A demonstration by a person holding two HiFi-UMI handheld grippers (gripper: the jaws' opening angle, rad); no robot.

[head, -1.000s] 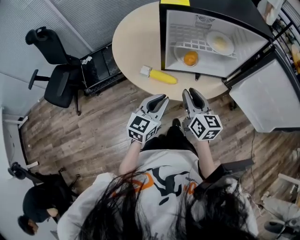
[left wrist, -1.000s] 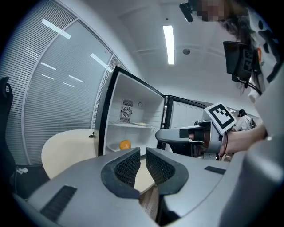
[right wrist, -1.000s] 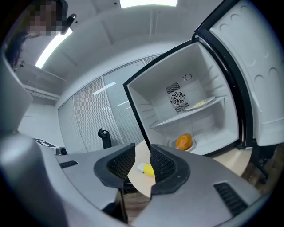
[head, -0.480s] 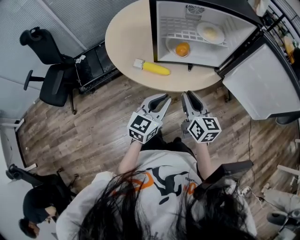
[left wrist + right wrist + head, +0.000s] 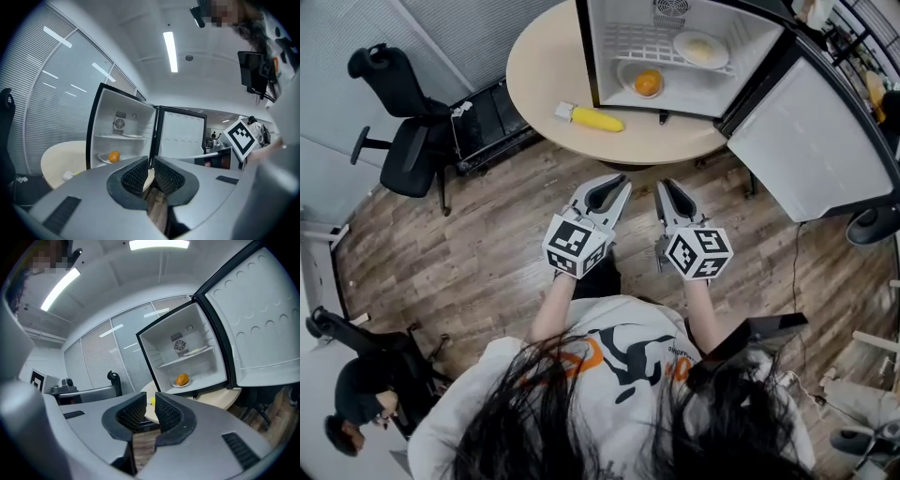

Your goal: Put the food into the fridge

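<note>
**A:** Starting nearest, what are the grippers doing?

**B:** Both are held low over the wood floor [image 5: 478, 253], in front of the person's chest and short of the table. The left gripper [image 5: 619, 182] has its jaws almost together with only a thin slit, and nothing is in it. The right gripper [image 5: 666, 187] has its jaws closing with a narrow gap left, and nothing is between them either. Neither touches anything.

**A:** Where's the food?

**B:** A corn cob [image 5: 592, 119] lies on the round table [image 5: 534, 66] near its front edge, just left of the fridge's open front. It is well apart from both grippers.

**A:** And the fridge?

**B:** The fridge [image 5: 602, 37] stands on the right part of the table. Its door [image 5: 811, 141] is swung wide to the right, past the table edge. An orange [image 5: 648, 82] sits on a plate [image 5: 624, 75] on the fridge floor. Above it, a second plate [image 5: 684, 39] with something pale rests on the wire shelf.

**A:** Anything else around?

**B:** A black office chair [image 5: 405, 155] stands off the table's left edge. Another person [image 5: 361, 408] is at the lower left corner of the head view.
</note>
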